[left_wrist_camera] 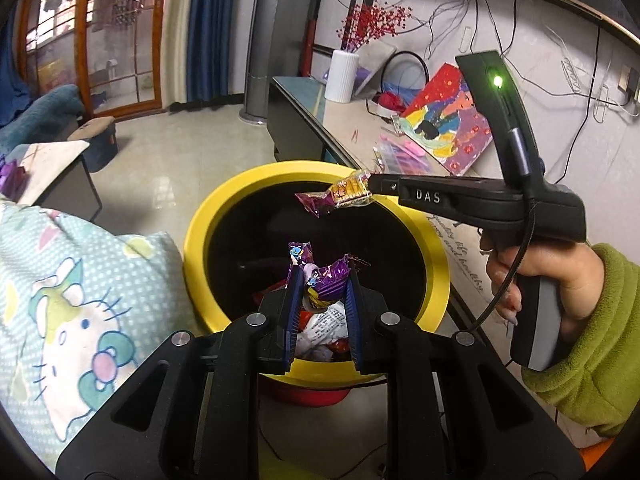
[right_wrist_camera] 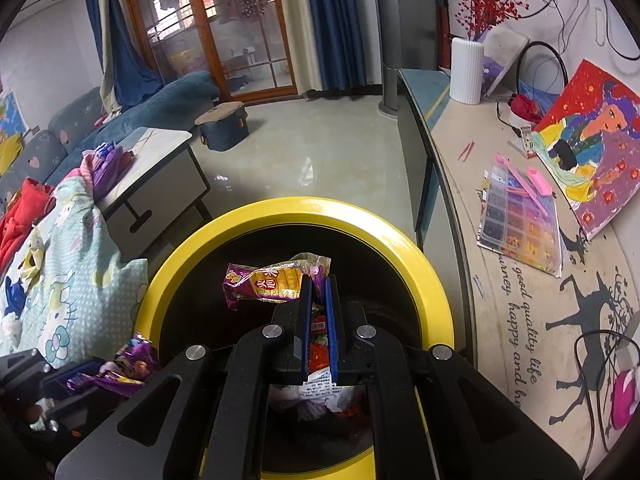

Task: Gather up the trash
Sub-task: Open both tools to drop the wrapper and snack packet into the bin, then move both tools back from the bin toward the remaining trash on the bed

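Your left gripper (left_wrist_camera: 322,280) pinches a crumpled purple wrapper (left_wrist_camera: 325,276) above the yellow-rimmed bin (left_wrist_camera: 240,196) — your right gripper (right_wrist_camera: 319,288) clamps a purple-and-yellow snack wrapper (right_wrist_camera: 268,282) over the same opening, with more trash (right_wrist_camera: 320,390) lying at the bottom.

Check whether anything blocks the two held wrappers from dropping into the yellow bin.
Nothing visible does. The right gripper holds the purple-and-yellow wrapper over the open mouth of the yellow bin; the left gripper holds the purple wrapper above it too.
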Motion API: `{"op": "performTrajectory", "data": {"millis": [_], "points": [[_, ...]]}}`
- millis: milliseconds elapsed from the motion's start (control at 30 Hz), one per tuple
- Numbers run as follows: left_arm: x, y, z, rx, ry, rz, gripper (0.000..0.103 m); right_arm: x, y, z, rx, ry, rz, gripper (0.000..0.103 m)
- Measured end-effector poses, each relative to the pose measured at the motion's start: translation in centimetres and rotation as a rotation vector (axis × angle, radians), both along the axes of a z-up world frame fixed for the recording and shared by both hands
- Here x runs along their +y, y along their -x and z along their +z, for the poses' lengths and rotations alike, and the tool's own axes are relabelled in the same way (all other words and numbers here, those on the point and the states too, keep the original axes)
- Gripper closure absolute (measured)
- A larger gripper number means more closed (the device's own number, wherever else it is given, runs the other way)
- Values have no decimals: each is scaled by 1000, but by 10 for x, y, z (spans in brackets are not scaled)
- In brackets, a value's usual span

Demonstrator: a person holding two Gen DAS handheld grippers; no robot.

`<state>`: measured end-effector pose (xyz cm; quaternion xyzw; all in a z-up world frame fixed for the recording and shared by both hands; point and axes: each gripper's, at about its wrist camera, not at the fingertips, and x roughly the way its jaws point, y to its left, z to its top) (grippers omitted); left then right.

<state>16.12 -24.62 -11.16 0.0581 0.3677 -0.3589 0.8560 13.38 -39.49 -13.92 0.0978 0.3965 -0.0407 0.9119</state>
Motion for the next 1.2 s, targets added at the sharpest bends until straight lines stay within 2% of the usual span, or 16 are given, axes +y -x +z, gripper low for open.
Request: {"op": "performTrajectory", "data": {"millis": [267, 333, 367, 400, 433, 533, 567, 633, 700, 767, 933, 1200], "points": [[-3, -3, -3, 17, 2, 2, 83, -8, 1, -2, 5, -51, -21, 95], [-1, -3, -2, 19, 7, 11, 79, -10, 0, -1, 6, -63, -25, 88], [1, -3, -2, 18, 8, 14, 73, -10, 1, -1, 4, -67, -29, 84], [2, -3, -1, 18, 10, 16, 66, -11, 1, -1, 1, -67, -33, 76], [3, -3, 0, 18, 14, 18, 63, -11, 1, -1, 0, -67, -35, 70], [6, -1, 3, 9, 20, 33, 53, -11, 2, 1, -6, -67, -44, 67], [8, 0, 4, 4, 24, 40, 46, -11, 2, 2, -9, -68, -45, 64], [14, 3, 7, -6, 32, 57, 38, -12, 4, 6, -23, -67, -54, 55], [20, 4, 10, -11, 39, 78, 19, -11, 5, 10, -41, -70, -60, 53], [27, 4, 14, -14, 52, 108, 12, -10, 6, 14, -53, -69, -62, 49], [43, 7, 24, -45, 42, 183, 11, -2, 6, 22, -81, -61, -56, 35], [66, 17, 39, -97, 39, 240, 11, 17, 9, 35, -116, -58, -23, 26]]}}
